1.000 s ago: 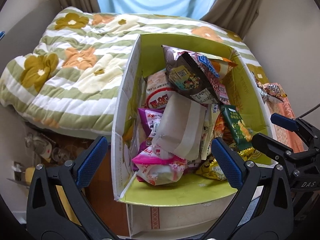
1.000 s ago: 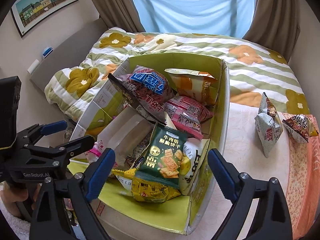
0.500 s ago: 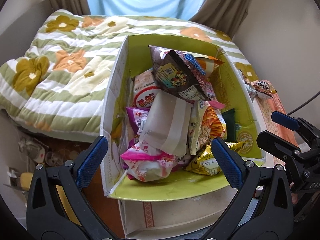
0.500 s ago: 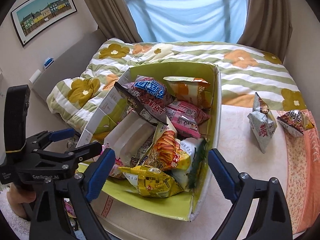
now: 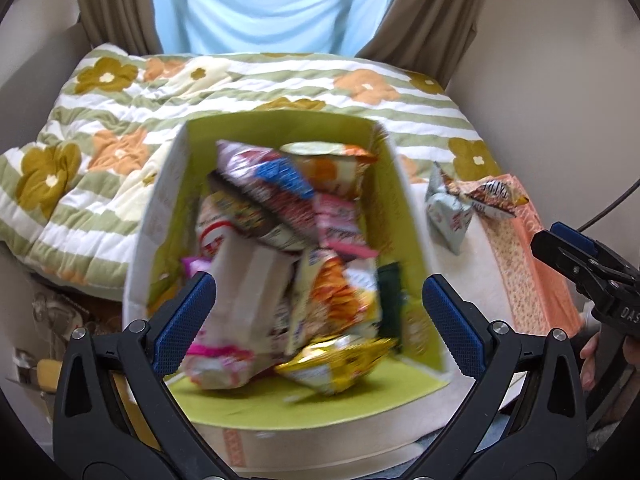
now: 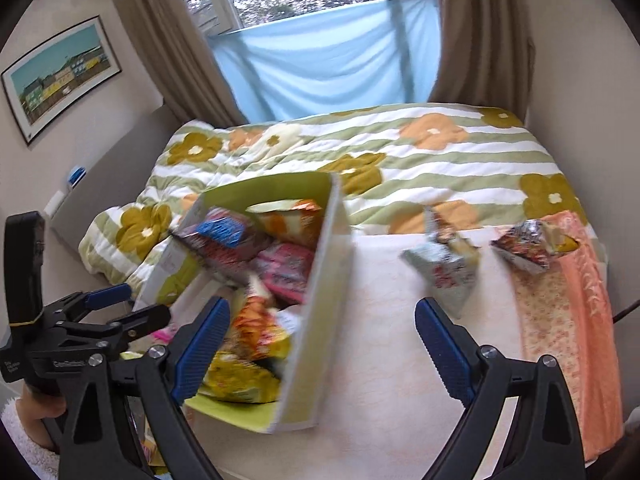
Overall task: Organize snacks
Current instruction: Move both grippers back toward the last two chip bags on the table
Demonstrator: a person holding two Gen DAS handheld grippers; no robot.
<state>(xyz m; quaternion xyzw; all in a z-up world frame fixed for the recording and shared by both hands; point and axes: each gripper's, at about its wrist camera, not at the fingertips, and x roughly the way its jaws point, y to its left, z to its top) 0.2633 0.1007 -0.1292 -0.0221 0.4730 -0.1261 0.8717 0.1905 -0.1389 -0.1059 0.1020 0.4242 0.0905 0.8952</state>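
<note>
left gripper (image 5: 318, 318): two black plastic arms with blue cross-hatched pads, jaws spread wide, nothing between the pads. it hangs above the near end of the cardboard box (image 5: 408, 216), tilted downward. right gripper (image 6: 322, 344): same build, jaws also wide apart and empty, positioned over the box's right wall and the bare surface beside it.

cardboard box: rectangular, open at the top, white outside, lime green inside, with a near flap folded flat. it sits on a pale textured cloth (image 6: 384, 320) at the foot of the bed. contents are blurred; legible shapes are soft, crinkled foil and plastic snack packets piled loosely:
- gold foil packet (image 5: 340, 364) at the near end, lying on the flap.
- orange packet (image 5: 336, 296) behind the gold one.
- flat beige paper pouch (image 5: 248, 276) to the left, leaning.
- pink packet (image 5: 340, 224) and a packet with a blue label (image 5: 280, 176) toward the far end.

two loose packets lie outside the box, on the cloth to its right: a grey-white pillow-shaped packet (image 6: 444, 268), standing on edge, and a dark foil packet (image 6: 524, 248) just beyond it, at the border of an orange patterned fabric (image 6: 576, 320).

quilt (image 6: 400, 160): padded, stitched in wavy rows, green and white stripes with olive and orange flower patches, covering the bed behind the box.
</note>
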